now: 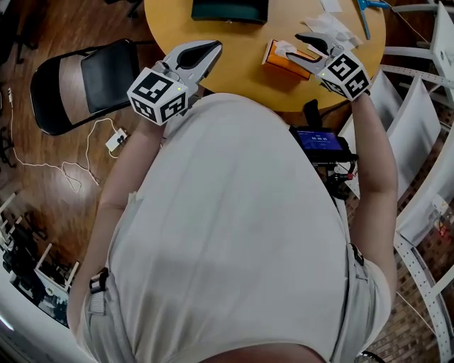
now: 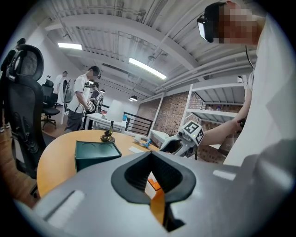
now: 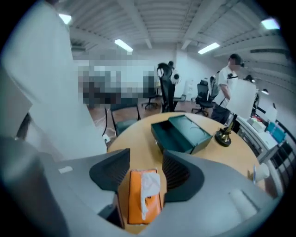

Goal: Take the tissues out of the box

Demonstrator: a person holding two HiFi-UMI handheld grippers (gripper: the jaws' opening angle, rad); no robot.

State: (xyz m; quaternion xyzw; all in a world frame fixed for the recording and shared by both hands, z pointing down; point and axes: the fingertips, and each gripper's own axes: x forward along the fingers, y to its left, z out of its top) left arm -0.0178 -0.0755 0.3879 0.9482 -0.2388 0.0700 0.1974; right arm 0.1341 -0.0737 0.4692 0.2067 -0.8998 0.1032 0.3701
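An orange tissue box (image 1: pixel 278 65) lies on the round wooden table (image 1: pixel 234 57), and a white tissue (image 3: pixel 150 184) sticks out of its top slot. My right gripper (image 1: pixel 293 46) hovers just over the box with its jaws apart. In the right gripper view the box (image 3: pixel 136 203) and tissue show between the fingers (image 3: pixel 111 169), untouched by either pad. My left gripper (image 1: pixel 215 47) hangs at the table's near left edge, shut and empty. Through the left gripper's (image 2: pixel 150 153) closed jaws a strip of the orange box (image 2: pixel 156 186) shows.
An open dark green box (image 1: pixel 230 8) (image 3: pixel 182 132) stands at the table's far side. Crumpled white tissues (image 1: pixel 330 28) lie right of the orange box. A brass ornament (image 3: pixel 224 136) stands further back. A folding chair (image 1: pixel 92 81) is to the left and white shelving (image 1: pixel 418 106) to the right. People stand in the background.
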